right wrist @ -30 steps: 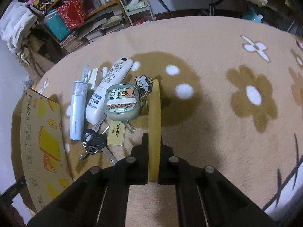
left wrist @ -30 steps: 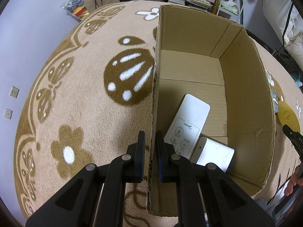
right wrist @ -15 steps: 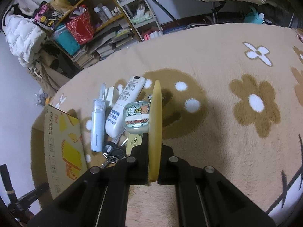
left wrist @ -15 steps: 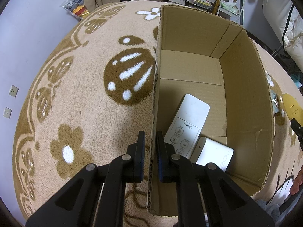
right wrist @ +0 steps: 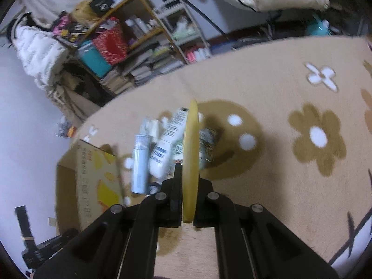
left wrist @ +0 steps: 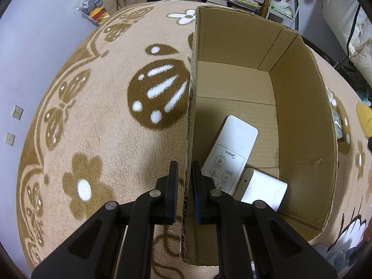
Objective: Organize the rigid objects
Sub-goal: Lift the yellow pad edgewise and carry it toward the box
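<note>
My left gripper (left wrist: 184, 174) is shut on the left wall of an open cardboard box (left wrist: 302, 121). Inside the box lie a white Midea remote (left wrist: 230, 151) and a white rectangular device (left wrist: 265, 189). My right gripper (right wrist: 187, 181) is shut on a thin yellow disc (right wrist: 191, 153), held edge-on above the carpet; the disc also shows at the right edge of the left wrist view (left wrist: 365, 121). Beyond it on the carpet lie a pale blue tube (right wrist: 139, 162), a white tube (right wrist: 167, 144) and a clear case (right wrist: 208, 144), partly hidden by the disc.
The box (right wrist: 93, 186) stands left of the pile, with its printed outer wall in the right wrist view. A beige patterned carpet (left wrist: 104, 127) covers the floor. Cluttered shelves (right wrist: 130, 44) and a white jacket (right wrist: 37, 53) stand at the back. A wall (left wrist: 34, 34) is at left.
My right gripper has lifted the yellow disc higher and away from the pile, so the items look smaller and the room fills more of the view. The left gripper has not moved.
</note>
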A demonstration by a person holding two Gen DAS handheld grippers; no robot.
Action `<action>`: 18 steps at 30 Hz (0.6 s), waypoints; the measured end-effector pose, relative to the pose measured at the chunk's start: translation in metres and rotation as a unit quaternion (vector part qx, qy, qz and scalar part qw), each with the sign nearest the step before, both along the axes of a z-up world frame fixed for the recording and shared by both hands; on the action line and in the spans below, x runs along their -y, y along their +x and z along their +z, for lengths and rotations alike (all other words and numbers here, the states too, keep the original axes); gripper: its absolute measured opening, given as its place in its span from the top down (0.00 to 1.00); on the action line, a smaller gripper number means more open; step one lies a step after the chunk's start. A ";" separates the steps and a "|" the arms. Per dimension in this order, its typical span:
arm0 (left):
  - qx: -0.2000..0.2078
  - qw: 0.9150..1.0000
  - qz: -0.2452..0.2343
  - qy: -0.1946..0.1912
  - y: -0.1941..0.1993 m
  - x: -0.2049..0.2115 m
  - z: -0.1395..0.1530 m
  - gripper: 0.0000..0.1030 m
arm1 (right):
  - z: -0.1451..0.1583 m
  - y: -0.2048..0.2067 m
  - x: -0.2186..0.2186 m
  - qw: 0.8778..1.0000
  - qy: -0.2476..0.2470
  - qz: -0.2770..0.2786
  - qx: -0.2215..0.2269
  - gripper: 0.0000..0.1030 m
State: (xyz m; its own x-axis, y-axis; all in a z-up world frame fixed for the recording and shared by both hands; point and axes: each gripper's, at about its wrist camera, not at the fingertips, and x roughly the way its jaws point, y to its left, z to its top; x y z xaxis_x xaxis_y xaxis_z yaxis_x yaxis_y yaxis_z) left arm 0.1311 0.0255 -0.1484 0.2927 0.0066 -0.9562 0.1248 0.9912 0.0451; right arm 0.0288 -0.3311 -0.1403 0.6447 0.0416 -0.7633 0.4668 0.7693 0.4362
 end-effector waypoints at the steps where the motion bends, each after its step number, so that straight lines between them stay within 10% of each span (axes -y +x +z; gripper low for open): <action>1: 0.000 1.000 0.000 0.000 0.000 0.000 0.000 0.90 | 0.006 0.001 -0.004 1.000 -0.007 0.006 0.006 0.93; 18: 0.000 1.000 0.000 0.000 0.000 0.000 0.000 0.90 | 0.050 0.033 -0.110 0.985 -0.069 0.149 0.050 0.93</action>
State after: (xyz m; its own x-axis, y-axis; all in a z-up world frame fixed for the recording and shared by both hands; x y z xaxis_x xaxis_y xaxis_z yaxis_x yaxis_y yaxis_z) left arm 0.1309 0.0254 -0.1483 0.2929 0.0069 -0.9561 0.1250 0.9911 0.0455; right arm 0.0614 -0.2215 -0.0902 0.6915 0.1415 -0.7084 0.1705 0.9210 0.3503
